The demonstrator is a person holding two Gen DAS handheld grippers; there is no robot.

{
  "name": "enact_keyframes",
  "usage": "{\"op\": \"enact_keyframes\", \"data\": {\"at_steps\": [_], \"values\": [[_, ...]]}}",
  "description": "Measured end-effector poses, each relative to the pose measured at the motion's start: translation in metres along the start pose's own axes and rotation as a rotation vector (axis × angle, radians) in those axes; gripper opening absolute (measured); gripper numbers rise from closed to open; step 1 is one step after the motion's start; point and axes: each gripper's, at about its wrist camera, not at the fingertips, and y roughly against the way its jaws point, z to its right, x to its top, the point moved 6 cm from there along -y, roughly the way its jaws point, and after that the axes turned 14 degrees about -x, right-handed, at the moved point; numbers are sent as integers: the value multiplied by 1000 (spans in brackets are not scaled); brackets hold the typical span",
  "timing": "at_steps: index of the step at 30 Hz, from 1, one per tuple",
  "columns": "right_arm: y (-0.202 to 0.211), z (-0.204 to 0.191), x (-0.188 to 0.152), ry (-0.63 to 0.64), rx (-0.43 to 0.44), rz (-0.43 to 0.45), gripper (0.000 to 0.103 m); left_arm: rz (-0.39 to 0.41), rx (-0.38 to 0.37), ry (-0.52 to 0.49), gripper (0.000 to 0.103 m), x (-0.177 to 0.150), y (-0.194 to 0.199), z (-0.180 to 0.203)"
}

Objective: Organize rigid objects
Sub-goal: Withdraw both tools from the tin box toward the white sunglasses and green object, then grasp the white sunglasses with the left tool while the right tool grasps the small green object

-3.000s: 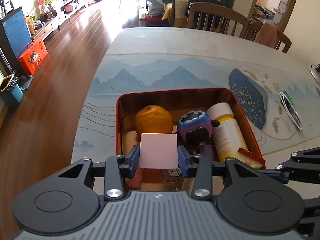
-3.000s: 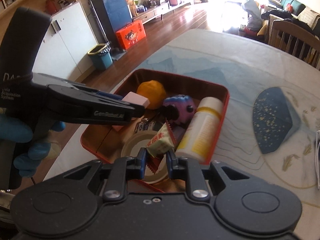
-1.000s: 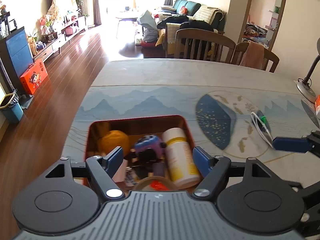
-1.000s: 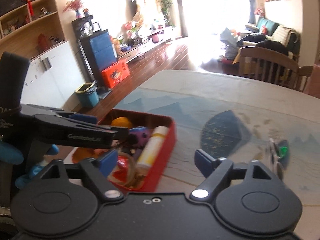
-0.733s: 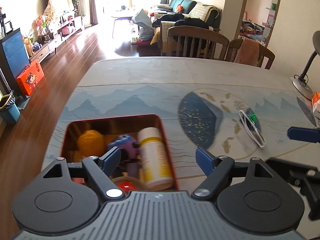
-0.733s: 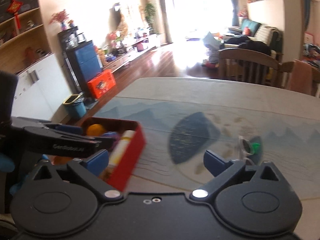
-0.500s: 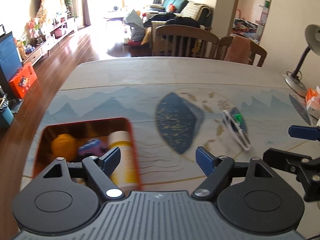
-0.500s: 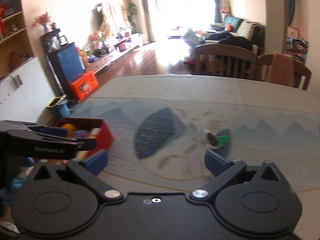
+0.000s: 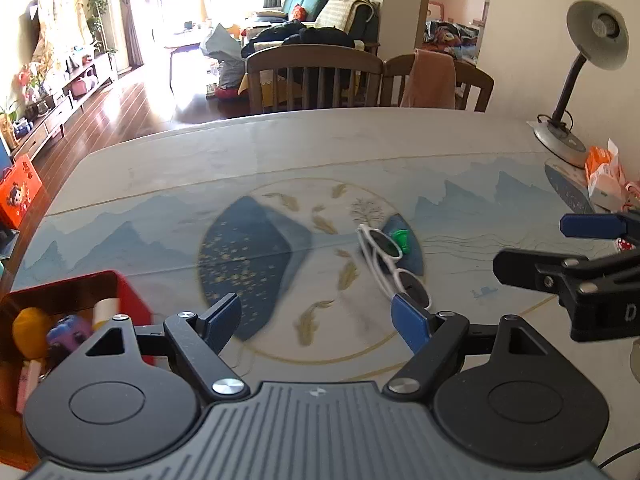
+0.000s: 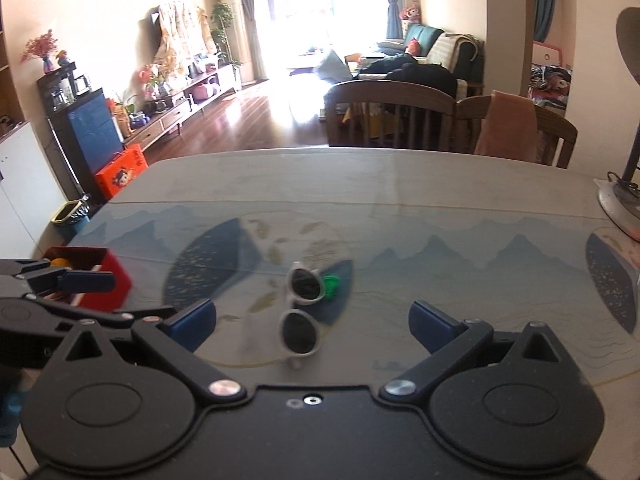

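White sunglasses (image 10: pixel 301 312) lie on the desk (image 10: pixel 420 184), on the printed round pattern, with a small green object (image 10: pixel 331 282) touching their far lens. They sit just ahead of the right tool (image 10: pixel 312 320), between its spread, empty fingers. In the left wrist view the sunglasses (image 9: pixel 394 266) lie just past the right fingertip of the left tool (image 9: pixel 320 316), also wide open and empty. The red box (image 9: pixel 80 292) with an orange, a purple toy and a bottle stands at the desk's left edge.
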Motion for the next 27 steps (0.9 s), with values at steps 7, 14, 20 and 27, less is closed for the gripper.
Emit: {"op": "enact_keyframes", "data": {"at_steps": [7,14,20,27], "values": [[-36,24,1,-4,-23,-51,103,-30,-2,-1,82,6,-35,18],[-72,36,0,18,-26,-104,102,-71,3,8,82,8,-73,22],[-91,45,2,15,-17,-125,102,-101,-9,-34,82,15,-102,36],[-106,47,-1,18,5,-155,100,-139,-3,-69,82,14,-133,43]]}}
